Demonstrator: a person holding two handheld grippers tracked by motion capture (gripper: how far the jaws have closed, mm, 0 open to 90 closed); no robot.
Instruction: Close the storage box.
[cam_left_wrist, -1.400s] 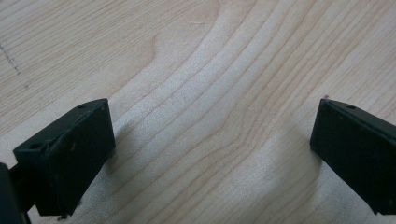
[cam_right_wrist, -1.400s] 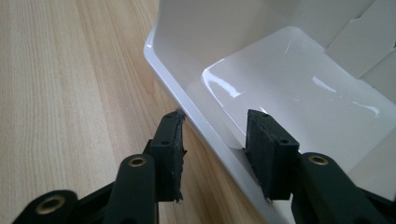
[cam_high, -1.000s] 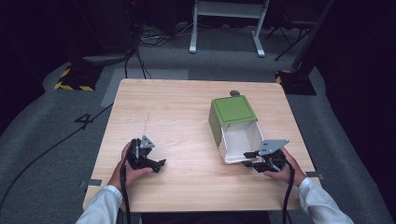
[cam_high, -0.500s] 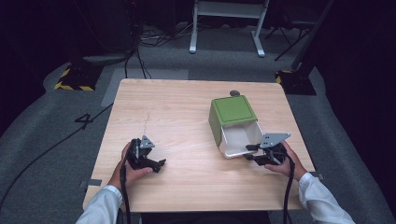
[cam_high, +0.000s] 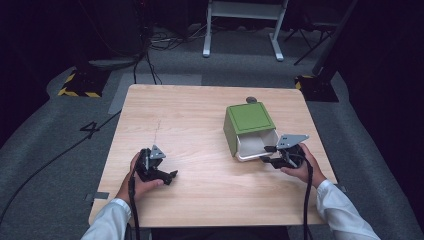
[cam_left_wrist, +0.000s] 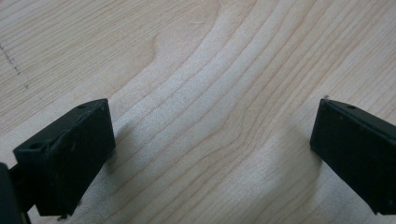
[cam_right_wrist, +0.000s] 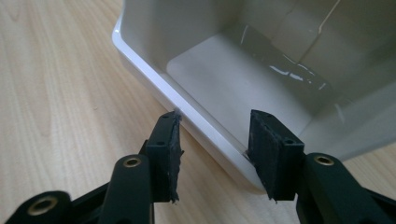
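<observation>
Right gripper view: right gripper (cam_right_wrist: 215, 154) straddling the near rim of the white drawer (cam_right_wrist: 261, 79), jaws having just been opening, pads off the wall, grip released. Looks light, stiff and glossy, probably slippery; best pinched across that thin front wall. Drawer pulled out toward the near side of a green box (cam_high: 248, 120), right of centre on the table (cam_high: 200, 125). Left gripper (cam_high: 159, 172) resting wide open at near left, holding nothing.
</observation>
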